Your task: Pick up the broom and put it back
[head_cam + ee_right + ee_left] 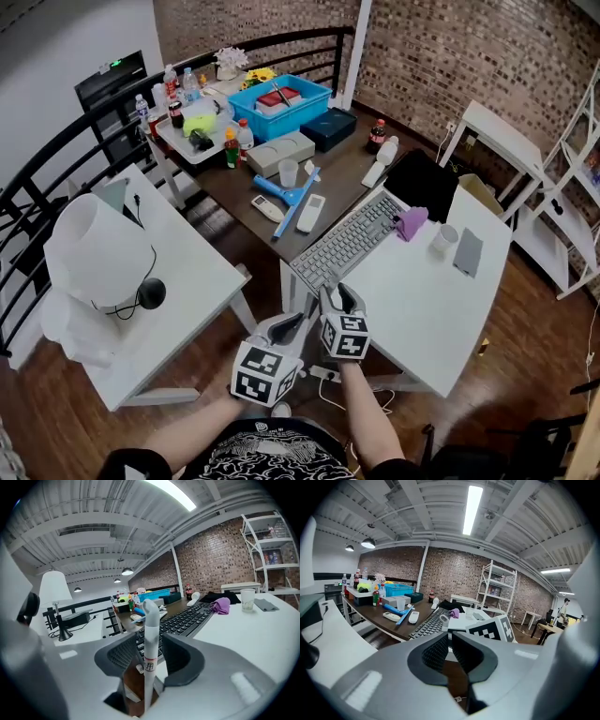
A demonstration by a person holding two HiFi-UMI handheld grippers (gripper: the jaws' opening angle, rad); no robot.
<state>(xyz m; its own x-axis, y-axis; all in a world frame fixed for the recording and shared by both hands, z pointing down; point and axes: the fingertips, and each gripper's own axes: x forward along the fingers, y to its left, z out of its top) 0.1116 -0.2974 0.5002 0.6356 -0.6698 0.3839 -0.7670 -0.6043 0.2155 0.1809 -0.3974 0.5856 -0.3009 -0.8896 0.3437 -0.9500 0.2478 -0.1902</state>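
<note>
The broom handle point(149, 630) is seen upright in the gap between the two white worktops. It is just off the near corner of the right worktop point(412, 309), by the near end of the keyboard point(349, 242). Only the pale shaft, its rounded cap and a small label band point(149, 665) are shown; the brush end is hidden below.

It is judged long, stiff and light. The smooth finish is probably slippery, and the handle is likely to tip if left unsupported. Hold is best taken on the shaft a little under the cap, around the label band, squarely across the pads.

On the right hand-held gripper point(151, 641) the jaws are set wide with the shaft standing between them. It is close to one pad, with a clear gap at the other. No squeeze is seen, so it is counted as not gripping. What props the handle cannot be told.

On the left hand-held gripper point(450, 641) the jaws are brought together to a thin slit, with nothing between. It is held just beside the right one, over the floor point(525, 356).
</note>
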